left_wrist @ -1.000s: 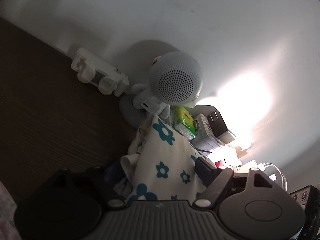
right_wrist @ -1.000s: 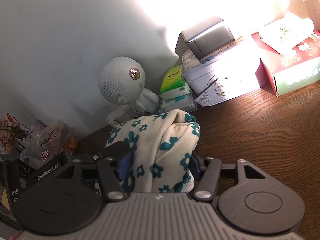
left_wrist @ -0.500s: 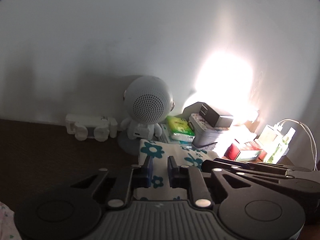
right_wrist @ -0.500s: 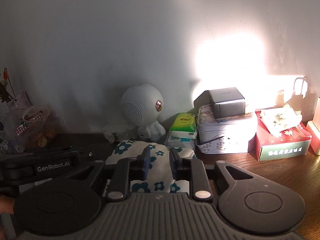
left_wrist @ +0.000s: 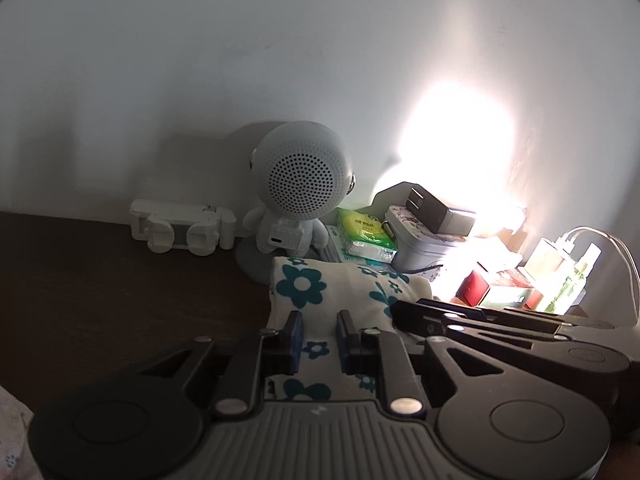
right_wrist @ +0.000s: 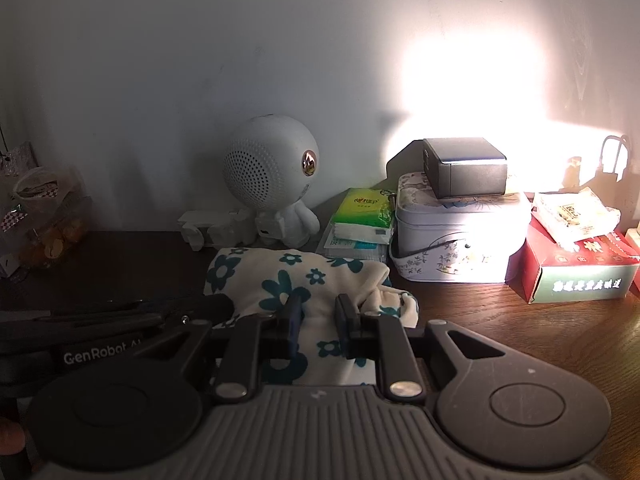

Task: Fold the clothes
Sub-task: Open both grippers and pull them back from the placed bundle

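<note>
Lying folded on the dark wooden table, the cream cloth with teal flowers sits just in front of the round white robot-shaped speaker, which serves as the landmark here. The left gripper hovers over the near part of the cloth with its jaws narrowly parted, flowered fabric showing in the gap between them; whether the pads touch the cloth cannot be told. The right gripper stands the same way over the cloth, jaws at a narrow gap with fabric visible between, contact likewise unclear. The two grippers lie close beside each other, each showing in the other's view. To the left of the speaker rests a white plastic holder against the wall. To the speaker's right lies a green tissue pack, then a pale tin with a dark box on top, and farther right a red carton.
</note>
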`<state>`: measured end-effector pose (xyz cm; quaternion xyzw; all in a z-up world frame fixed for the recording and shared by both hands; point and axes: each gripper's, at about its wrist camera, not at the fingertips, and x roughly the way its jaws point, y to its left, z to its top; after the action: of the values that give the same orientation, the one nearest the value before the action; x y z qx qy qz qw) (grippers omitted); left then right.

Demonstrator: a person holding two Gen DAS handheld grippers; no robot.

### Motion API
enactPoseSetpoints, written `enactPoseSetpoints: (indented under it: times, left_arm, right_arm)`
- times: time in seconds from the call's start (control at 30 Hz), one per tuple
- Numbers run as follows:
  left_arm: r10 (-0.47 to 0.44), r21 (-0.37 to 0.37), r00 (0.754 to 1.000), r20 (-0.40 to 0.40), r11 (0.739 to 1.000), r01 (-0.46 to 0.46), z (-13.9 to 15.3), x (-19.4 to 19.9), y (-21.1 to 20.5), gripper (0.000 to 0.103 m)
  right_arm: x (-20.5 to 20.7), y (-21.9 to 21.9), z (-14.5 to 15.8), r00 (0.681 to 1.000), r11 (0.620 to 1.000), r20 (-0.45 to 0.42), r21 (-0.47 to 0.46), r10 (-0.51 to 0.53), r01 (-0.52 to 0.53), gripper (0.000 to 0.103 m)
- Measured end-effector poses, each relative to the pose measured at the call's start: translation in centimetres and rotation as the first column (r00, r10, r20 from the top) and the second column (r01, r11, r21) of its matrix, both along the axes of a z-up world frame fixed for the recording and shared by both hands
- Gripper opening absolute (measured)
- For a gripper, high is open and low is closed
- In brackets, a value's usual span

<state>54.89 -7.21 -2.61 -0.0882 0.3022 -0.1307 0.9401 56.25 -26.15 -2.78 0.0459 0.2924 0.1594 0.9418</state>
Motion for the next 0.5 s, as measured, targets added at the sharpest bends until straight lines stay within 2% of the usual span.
enactPoseSetpoints:
  times: [0.07,0.1,0.13,0.17,0.23,0.27,0.33,0.37,0.43,0.5]
  left_arm:
    - [-0.001,0.0,1.0,0.016,1.0,0.001,0.7,-0.6,0.3,0.043]
    - [0.015,-0.002,1.0,0.025,1.0,-0.015,1.0,-0.9,0.6,0.061]
    - [0.032,-0.007,0.999,0.041,0.999,-0.032,1.5,-1.4,1.1,0.073]
    - [0.046,-0.009,0.997,0.057,0.999,-0.046,1.9,-1.9,1.6,0.078]
    - [0.072,-0.004,0.994,0.086,0.997,-0.072,2.8,-3.1,2.6,0.084]
    - [0.08,0.0,0.992,0.095,0.997,-0.081,3.1,-3.7,2.9,0.086]
    - [0.095,0.009,0.989,0.116,0.995,-0.097,3.8,-5.3,3.8,0.098]
    - [0.1,0.017,0.986,0.133,0.995,-0.103,4.1,-6.3,4.2,0.1]
    - [0.092,0.044,0.983,0.158,0.994,-0.1,4.5,-8.1,4.6,0.103]
    - [0.081,0.074,0.981,0.178,0.993,-0.096,4.9,-9.8,4.8,0.103]
  right_arm:
    - [0.0,-0.4,0.5,1.0,1.0,0.002,0.016,0.006,-0.006,0.02]
    - [-0.1,-0.7,0.9,1.0,0.999,0.007,0.038,0.005,-0.005,0.025]
    - [-0.3,-1.2,1.3,1.0,0.998,0.017,0.065,0.003,-0.004,0.035]
    - [-0.8,-1.5,1.8,0.999,0.997,0.032,0.081,-0.004,0.001,0.039]
    - [-1.9,-1.9,2.7,0.998,0.996,0.063,0.093,-0.012,0.006,0.06]
    - [-2.5,-1.9,3.2,0.997,0.996,0.077,0.089,-0.008,0.001,0.063]
    - [-3.9,-1.8,4.1,0.995,0.998,0.104,0.068,-0.005,-0.002,0.082]
    - [-4.6,-1.7,4.5,0.993,0.998,0.116,0.059,-0.002,-0.005,0.086]
    - [-6.2,-1.6,5.0,0.992,0.999,0.128,0.054,0.001,-0.008,0.102]
    - [-7.9,-1.5,5.4,0.99,0.998,0.139,0.059,0.007,-0.015,0.103]
